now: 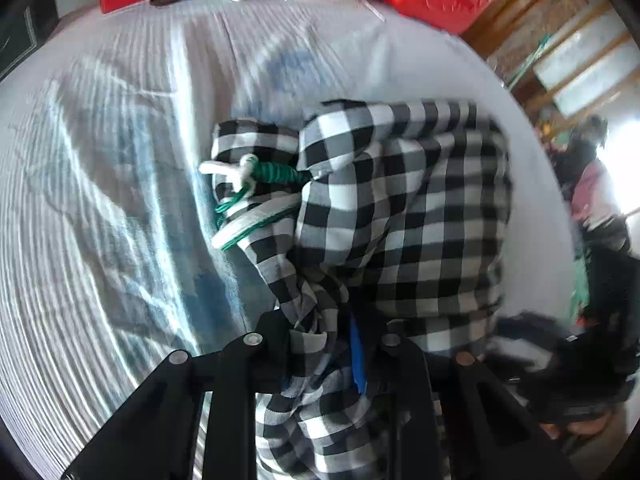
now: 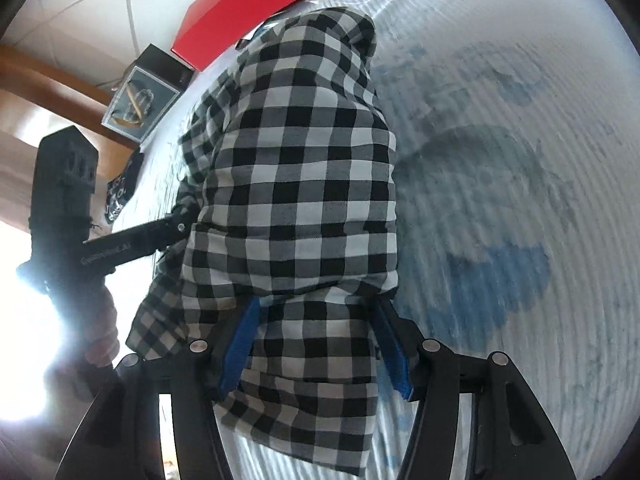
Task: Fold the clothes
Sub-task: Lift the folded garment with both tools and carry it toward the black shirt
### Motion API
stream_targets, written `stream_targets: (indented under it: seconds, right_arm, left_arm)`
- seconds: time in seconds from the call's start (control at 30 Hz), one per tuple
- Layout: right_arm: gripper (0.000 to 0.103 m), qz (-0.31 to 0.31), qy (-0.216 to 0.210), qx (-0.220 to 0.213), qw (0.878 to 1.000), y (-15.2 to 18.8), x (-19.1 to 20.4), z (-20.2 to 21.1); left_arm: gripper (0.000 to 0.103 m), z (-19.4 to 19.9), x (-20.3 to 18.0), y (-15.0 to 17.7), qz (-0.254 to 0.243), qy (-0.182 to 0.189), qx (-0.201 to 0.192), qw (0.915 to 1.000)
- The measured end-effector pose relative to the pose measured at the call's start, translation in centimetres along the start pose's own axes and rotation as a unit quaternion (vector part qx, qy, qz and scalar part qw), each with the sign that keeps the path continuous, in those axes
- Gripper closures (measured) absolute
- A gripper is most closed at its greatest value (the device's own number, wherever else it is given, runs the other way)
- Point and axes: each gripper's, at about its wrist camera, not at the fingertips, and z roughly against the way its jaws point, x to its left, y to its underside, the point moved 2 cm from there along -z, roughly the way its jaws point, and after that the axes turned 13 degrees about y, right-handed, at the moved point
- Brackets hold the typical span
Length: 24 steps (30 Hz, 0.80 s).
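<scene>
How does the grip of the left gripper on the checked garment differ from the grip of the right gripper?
The left gripper has its jaws nearly together, pinching a narrow, bunched twist of the checked garment; the right gripper has its jaws wider, around a broad fold. Only one blue pad shows on the left gripper; both blue pads show on the right gripper. Both hold the same garment above the striped bed sheet.

A soft woven checked shirt (image 2: 292, 168) is seen on a ribbed matt bedspread (image 2: 520, 128), beside a smooth red cardboard box (image 2: 248, 4).
</scene>
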Motion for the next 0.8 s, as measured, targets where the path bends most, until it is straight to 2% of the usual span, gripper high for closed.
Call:
stream_targets:
  seconds: [0.1,0.27,0.37,0.4,0.5,0.6,0.8]
  right_arm:
    - [0.029,-0.013,0.015,0.002,1.0,0.3,-0.6,0.4]
    - [0.027,-0.025,0.004,0.004,1.0,1.0,-0.4,0.4]
    - [0.027,-0.009,0.013,0.0,1.0,0.9,0.9,0.1]
    - [0.028,0.002,0.029,0.002,1.0,0.9,1.3,0.0]
    - [0.051,0.036,0.078,0.006,0.996,0.6,2.7,-0.3]
    - [0.053,0.057,0.112,0.006,0.992,0.8,3.5,-0.7]
    - [0.051,0.064,0.125,0.006,0.99,0.2,4.9,-1.3]
  left_arm:
    - [0.077,0.2,0.5,-0.5,0.016,0.018,-0.009,0.9997]
    - [0.077,0.8,0.8,-0.3,0.008,0.021,-0.006,0.9997]
    - [0.077,1.1,0.8,0.1,-0.011,0.005,0.003,0.9999]
    - [0.077,0.6,0.6,-0.1,-0.019,-0.003,0.003,0.9998]
    - [0.08,-0.7,-0.2,0.0,-0.018,-0.02,0.006,0.9996]
    - [0.08,-0.3,-0.4,0.6,-0.022,-0.031,0.001,0.9993]
    - [0.08,-0.1,-0.6,0.6,-0.028,-0.035,-0.005,0.999]
